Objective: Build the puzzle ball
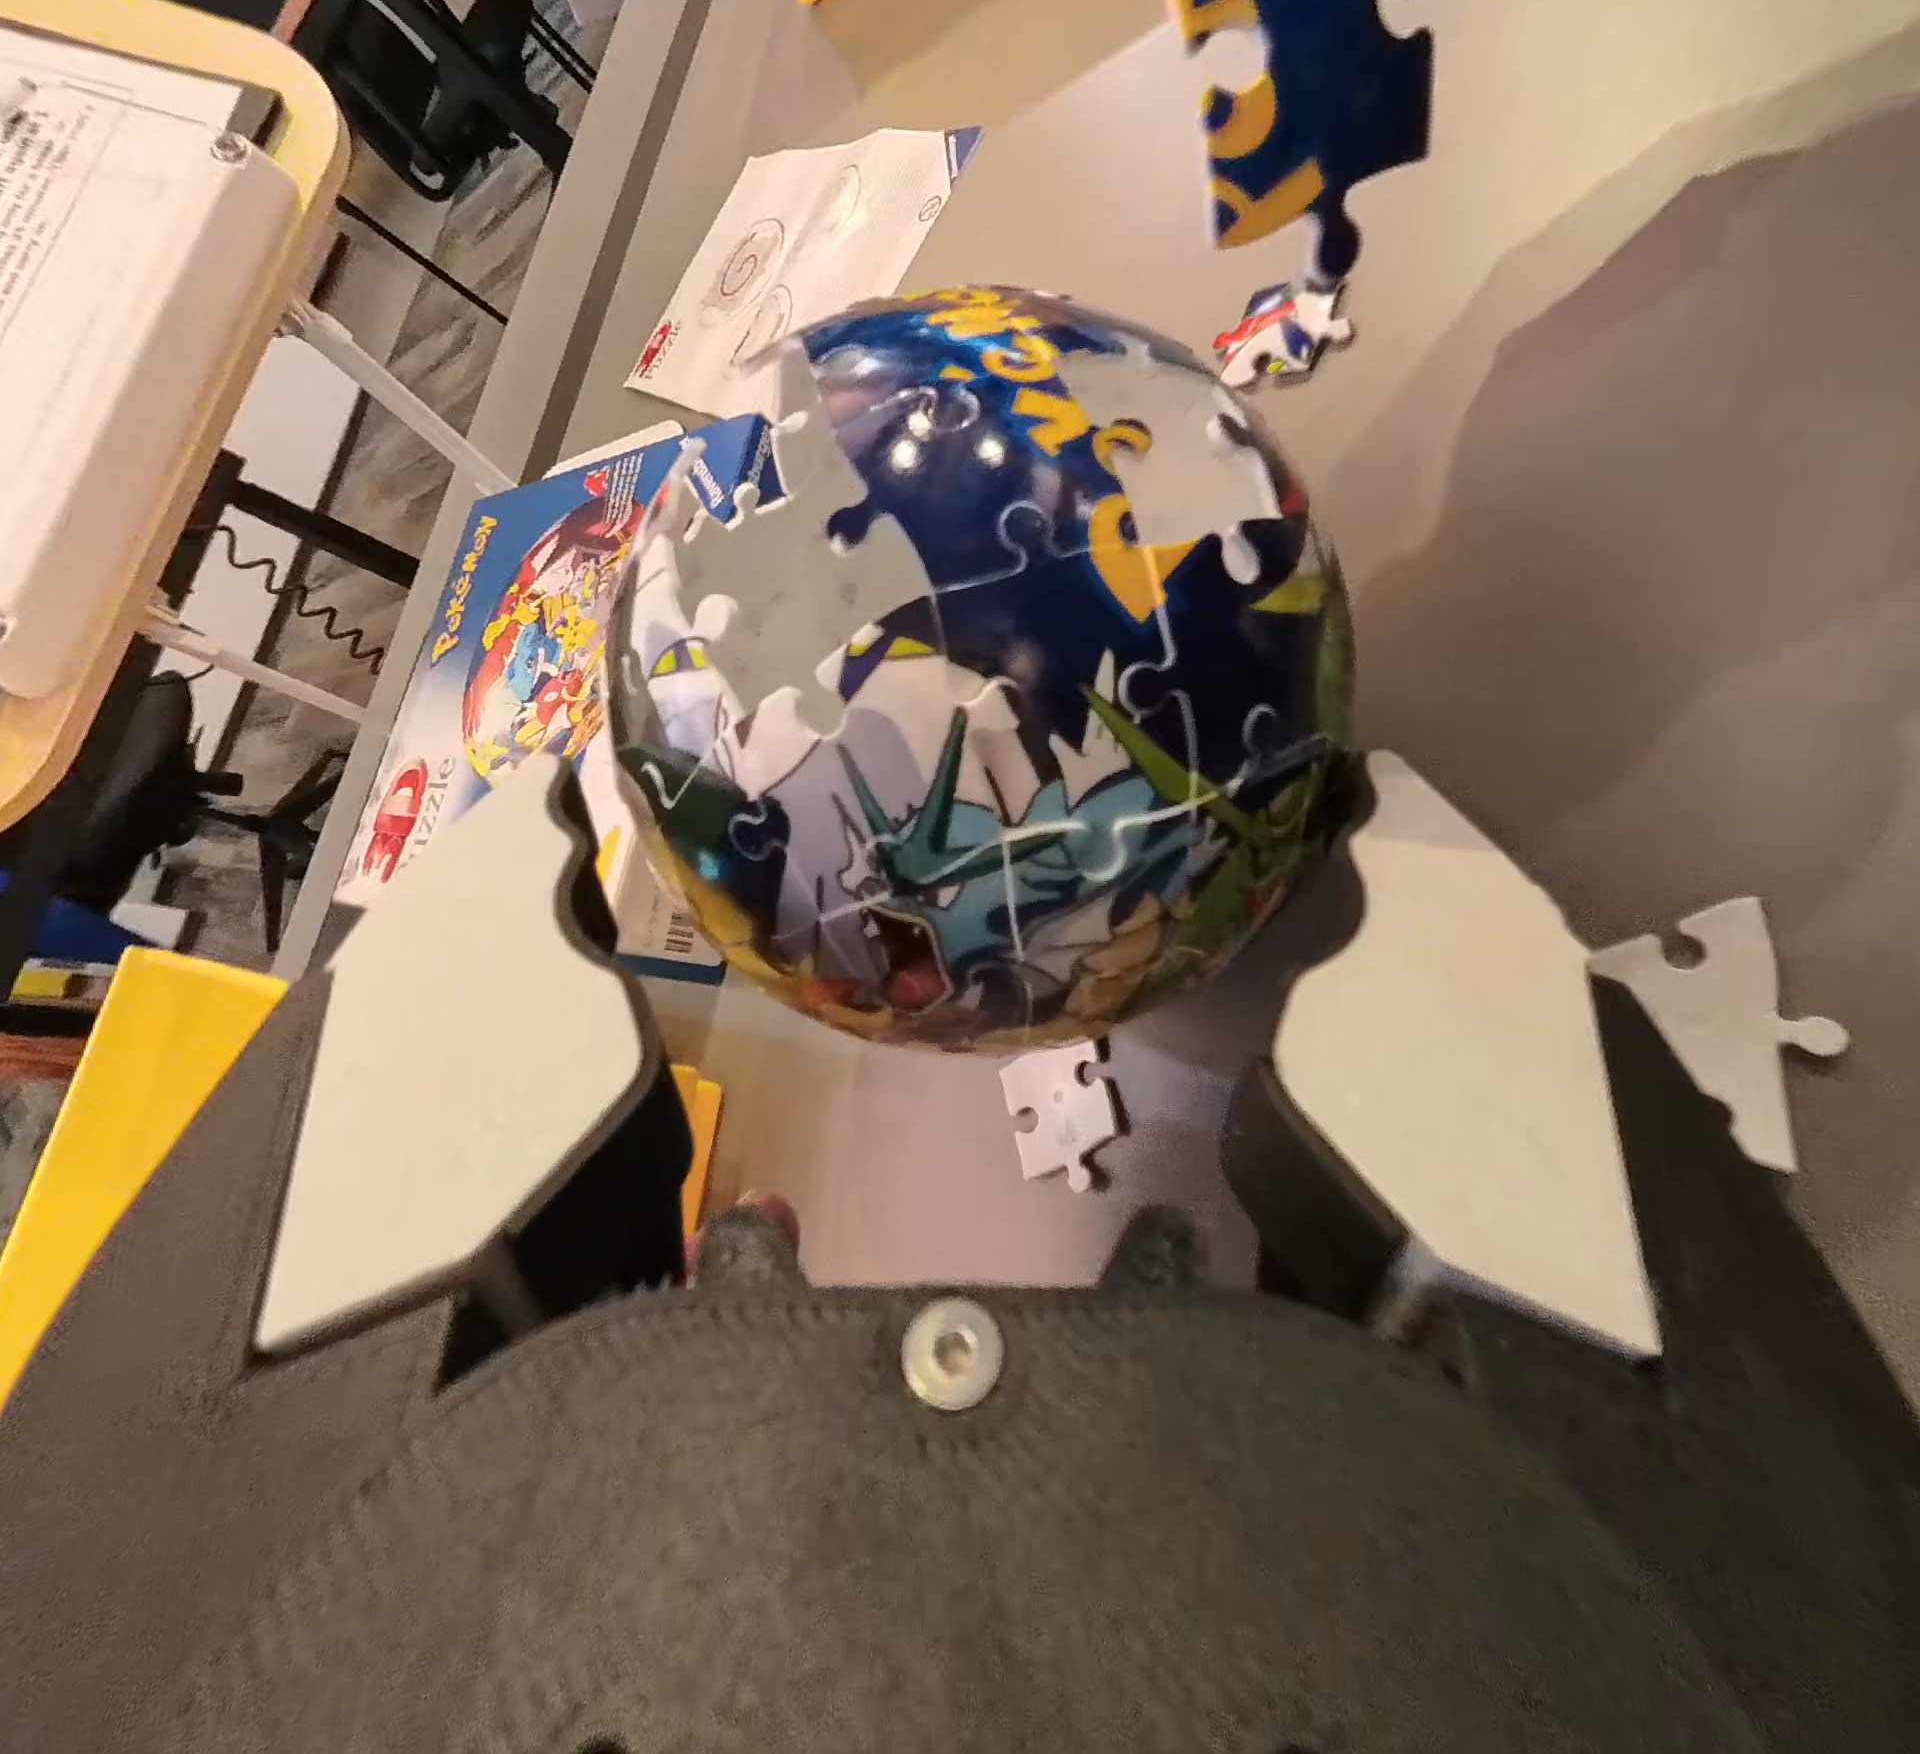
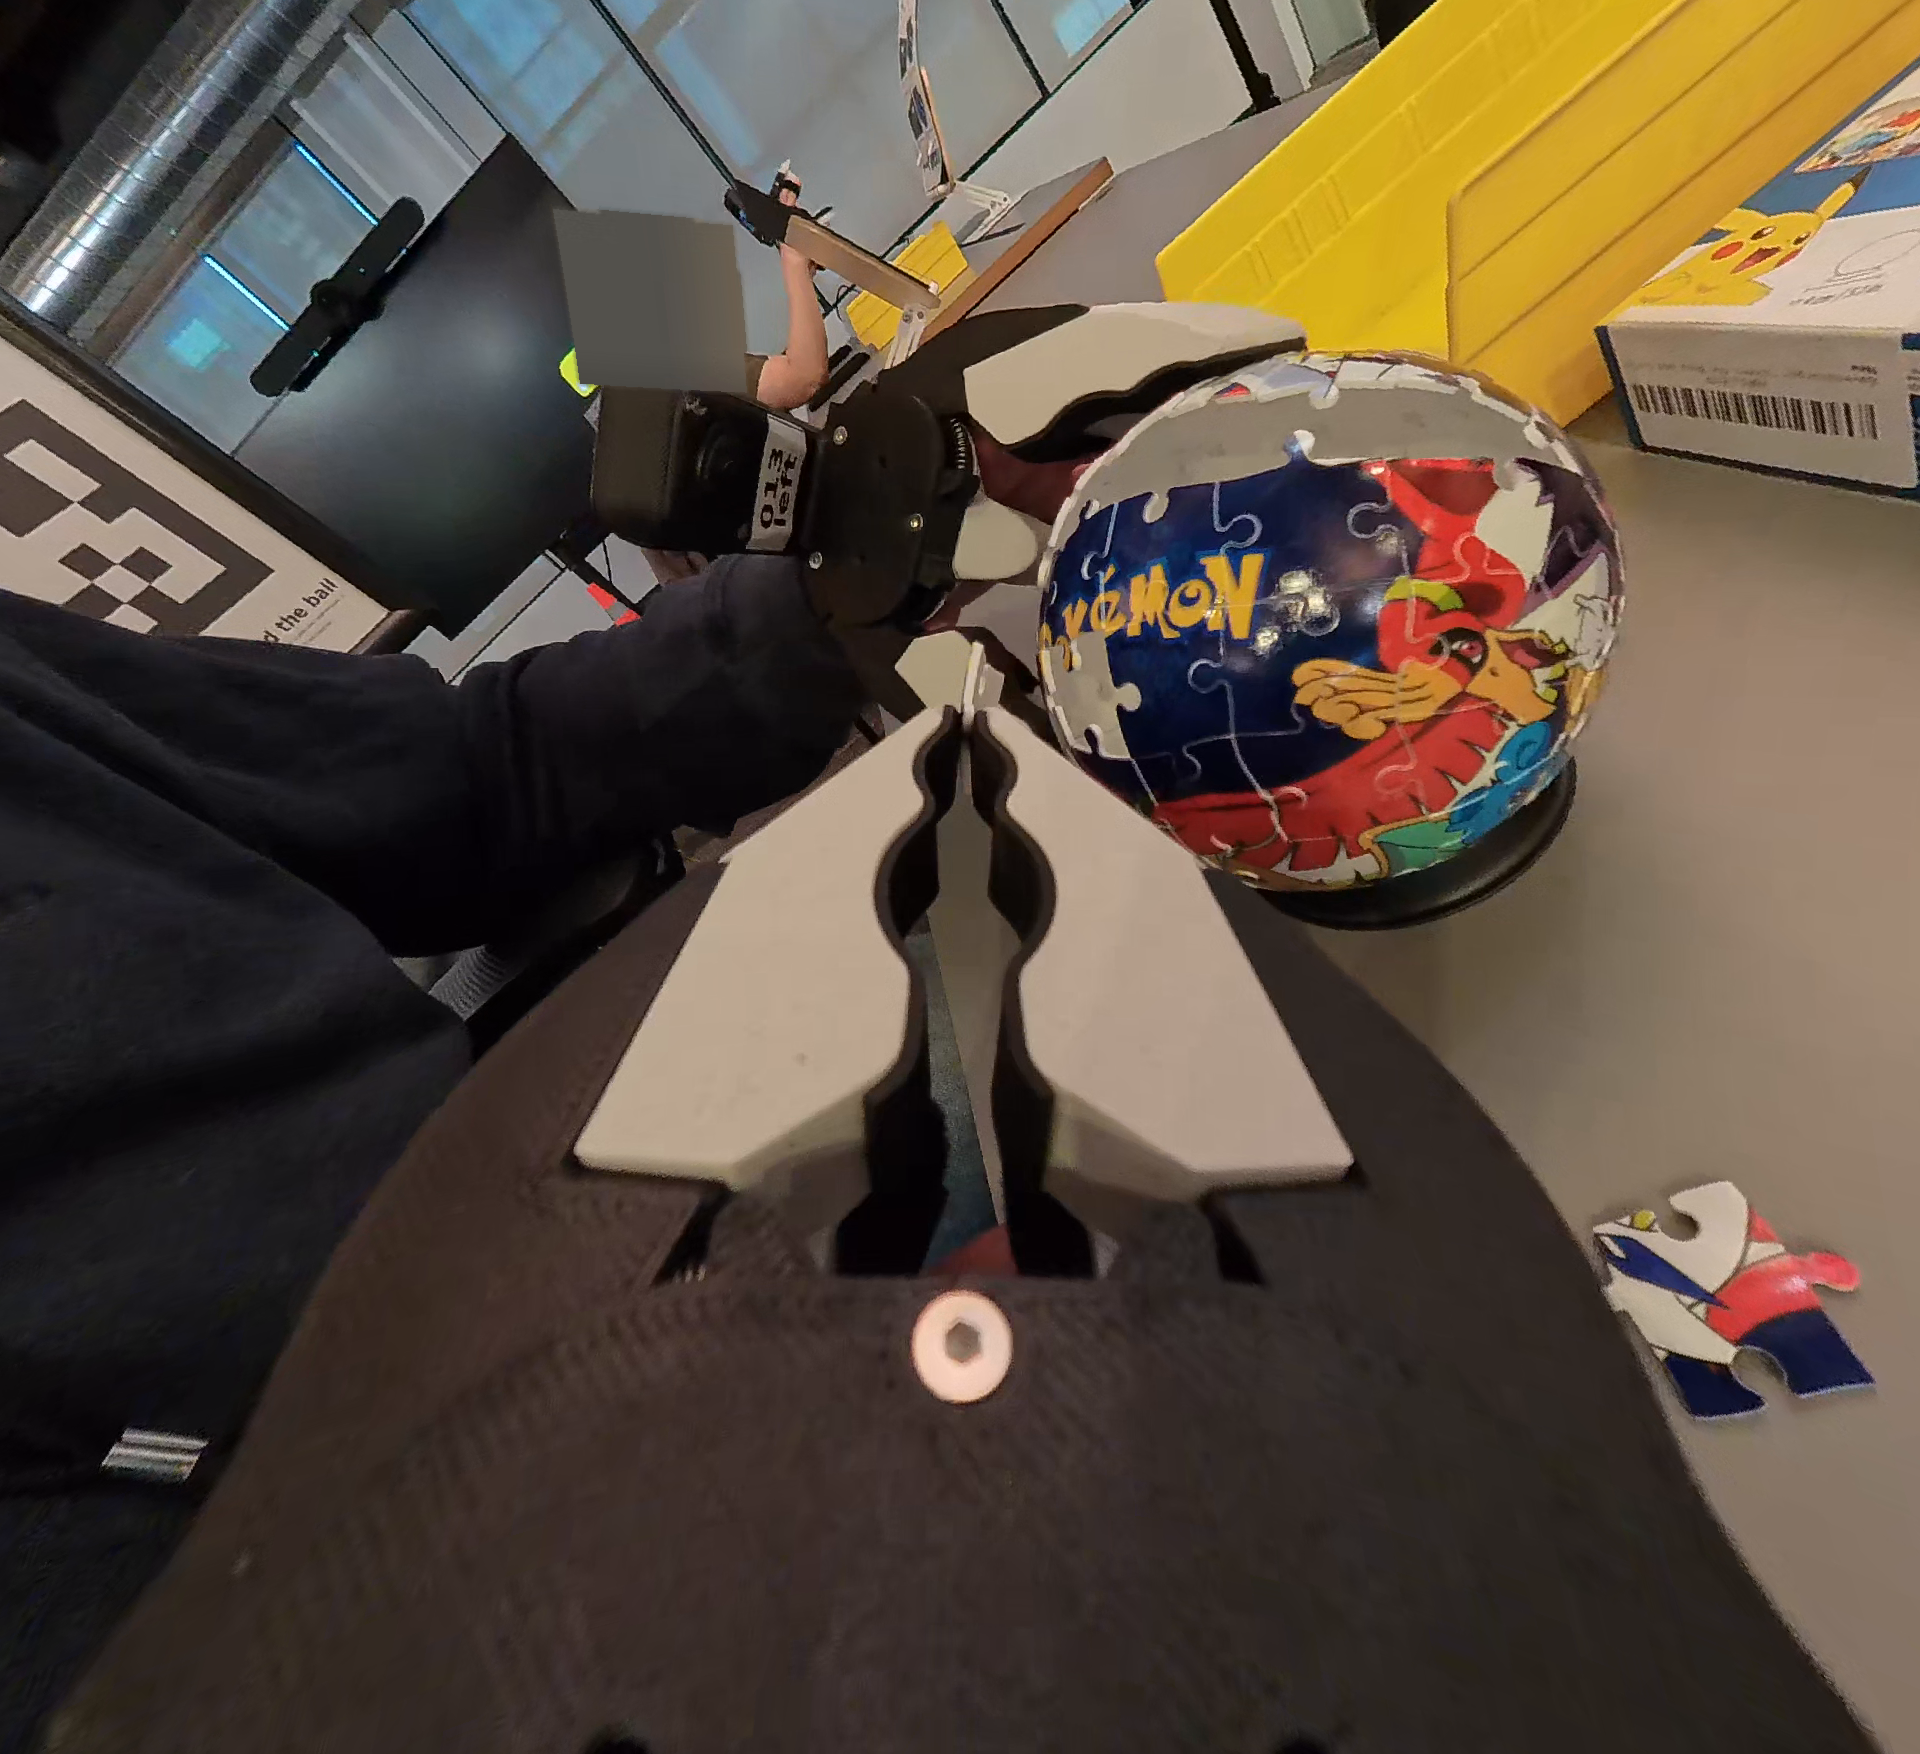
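The puzzle ball (image 1: 977,665) is partly built, with several gaps showing its hollow inside, and it stands on a black stand (image 2: 1455,883) on the grey table. My left gripper (image 1: 966,779) clasps the ball with one finger on each side. It also shows in the right wrist view (image 2: 1164,447). My right gripper (image 2: 971,717) is shut on a joined blue and yellow puzzle piece (image 1: 1309,52), seen edge-on in its own view. It holds the piece in the air above and to the right of the ball.
A coloured loose piece (image 1: 1283,333) (image 2: 1735,1289) lies right of the ball. Two face-down white pieces (image 1: 1065,1117) (image 1: 1714,1029) lie near my left gripper. The puzzle box (image 1: 499,665) (image 2: 1766,354), an instruction sheet (image 1: 821,250) and yellow bins (image 2: 1507,146) lie beyond. The left gripper's tips are roughly 10 centimeters from the right gripper's.
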`<action>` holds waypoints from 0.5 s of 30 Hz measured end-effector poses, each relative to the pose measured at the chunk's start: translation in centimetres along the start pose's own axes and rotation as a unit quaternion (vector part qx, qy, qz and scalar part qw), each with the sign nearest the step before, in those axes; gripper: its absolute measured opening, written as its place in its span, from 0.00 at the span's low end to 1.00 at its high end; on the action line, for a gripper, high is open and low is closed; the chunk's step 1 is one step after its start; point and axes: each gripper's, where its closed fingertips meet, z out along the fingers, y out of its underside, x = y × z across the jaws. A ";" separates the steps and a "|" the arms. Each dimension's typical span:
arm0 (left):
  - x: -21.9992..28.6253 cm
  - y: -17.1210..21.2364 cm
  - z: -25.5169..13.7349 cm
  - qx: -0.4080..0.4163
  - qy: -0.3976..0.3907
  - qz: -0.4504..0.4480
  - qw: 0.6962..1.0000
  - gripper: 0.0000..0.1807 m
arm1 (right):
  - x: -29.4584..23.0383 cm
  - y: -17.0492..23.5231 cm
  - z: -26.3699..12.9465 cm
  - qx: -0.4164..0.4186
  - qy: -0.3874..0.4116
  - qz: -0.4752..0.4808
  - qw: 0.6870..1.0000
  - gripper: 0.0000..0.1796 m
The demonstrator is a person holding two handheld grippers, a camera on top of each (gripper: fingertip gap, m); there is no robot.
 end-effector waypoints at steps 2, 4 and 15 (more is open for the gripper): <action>0.1 -0.3 0.2 0.015 0.003 -0.002 1.000 0.69 | 0.1 0.0 -0.1 0.002 -0.002 0.002 1.000 0.00; 0.0 -0.5 0.2 0.024 0.002 -0.011 1.000 0.68 | 0.3 0.0 -0.2 0.003 -0.003 0.007 1.000 0.00; -0.2 -1.9 -0.1 0.071 0.024 -0.108 0.991 0.67 | 0.9 -1.7 -0.9 0.018 -0.015 0.019 1.000 0.00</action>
